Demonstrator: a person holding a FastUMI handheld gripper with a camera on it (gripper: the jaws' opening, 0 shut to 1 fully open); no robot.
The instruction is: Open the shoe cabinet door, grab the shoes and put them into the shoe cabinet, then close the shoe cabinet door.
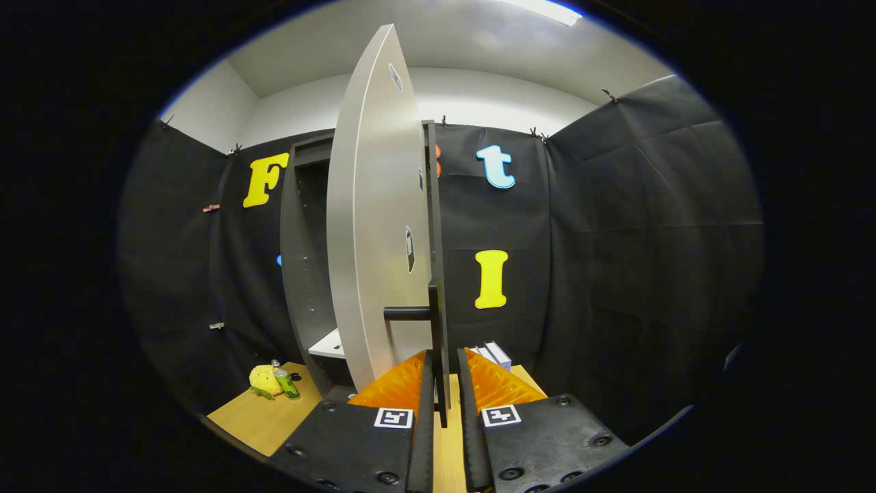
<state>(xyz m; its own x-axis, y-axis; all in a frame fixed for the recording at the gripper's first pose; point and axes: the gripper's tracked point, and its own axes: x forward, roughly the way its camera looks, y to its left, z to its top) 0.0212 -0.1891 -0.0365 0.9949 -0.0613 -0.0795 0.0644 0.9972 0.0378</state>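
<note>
The dark shoe cabinet stands on the wooden table with its pale door swung wide open toward me. A white shelf shows inside, low down. A long black handle bar runs down the door's free edge, joined to it by a short black stub. My gripper is closed on the lower end of this bar, one finger on each side of it.
A yellow plush toy and a small green bottle lie on the wooden table left of the cabinet. A white and grey boxy object sits just beyond my right finger. Black cloth walls close in all around.
</note>
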